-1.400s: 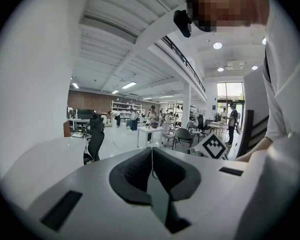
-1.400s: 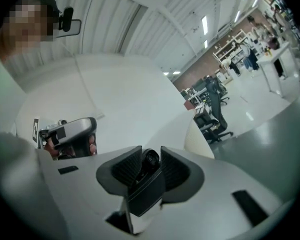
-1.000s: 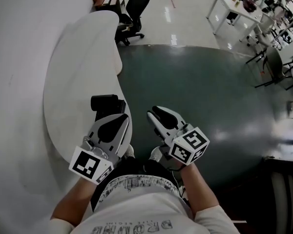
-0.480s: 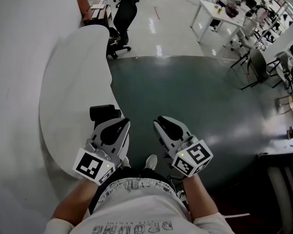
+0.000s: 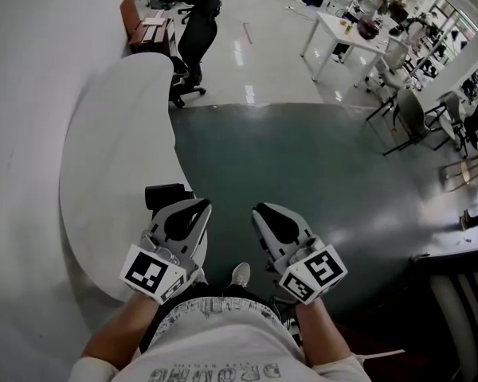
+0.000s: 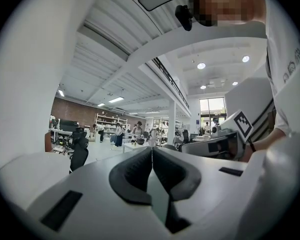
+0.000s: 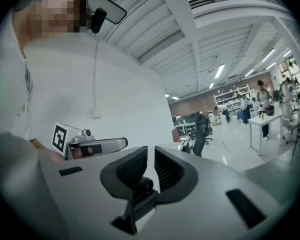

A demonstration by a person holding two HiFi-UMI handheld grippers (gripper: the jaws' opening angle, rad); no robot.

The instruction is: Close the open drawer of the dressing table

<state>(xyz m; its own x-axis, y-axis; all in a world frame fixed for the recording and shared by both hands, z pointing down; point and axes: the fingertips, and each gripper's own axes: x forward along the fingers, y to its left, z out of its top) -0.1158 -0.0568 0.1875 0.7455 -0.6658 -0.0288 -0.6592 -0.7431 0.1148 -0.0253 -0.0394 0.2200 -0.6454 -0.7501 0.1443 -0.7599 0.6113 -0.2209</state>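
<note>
A white curved dressing table (image 5: pixel 103 173) runs along the wall at the left in the head view. No drawer shows in any view. My left gripper (image 5: pixel 193 207) hangs over the table's near edge, level, its pads (image 6: pixel 140 159) pressed together on nothing. My right gripper (image 5: pixel 263 211) is beside it over the dark floor. Its jaws are closing, with a narrow gap left and nothing between the pads (image 7: pixel 135 166). Each gripper view shows the other gripper: the right gripper (image 6: pixel 215 144) and the left gripper (image 7: pixel 90 145).
A black box (image 5: pixel 163 193) sits on the table just beyond the left gripper. A black office chair (image 5: pixel 195 22) stands at the table's far end. White desks (image 5: pixel 350 34) and chairs (image 5: pixel 410 114) fill the back right. A dark green floor (image 5: pixel 303 165) lies ahead; my shoe (image 5: pixel 240 274) shows below.
The head view has swung up toward the room, so both grippers sit lower in the picture. The right gripper has rolled a little and its jaws have narrowed. A shoe now shows between the grippers.
</note>
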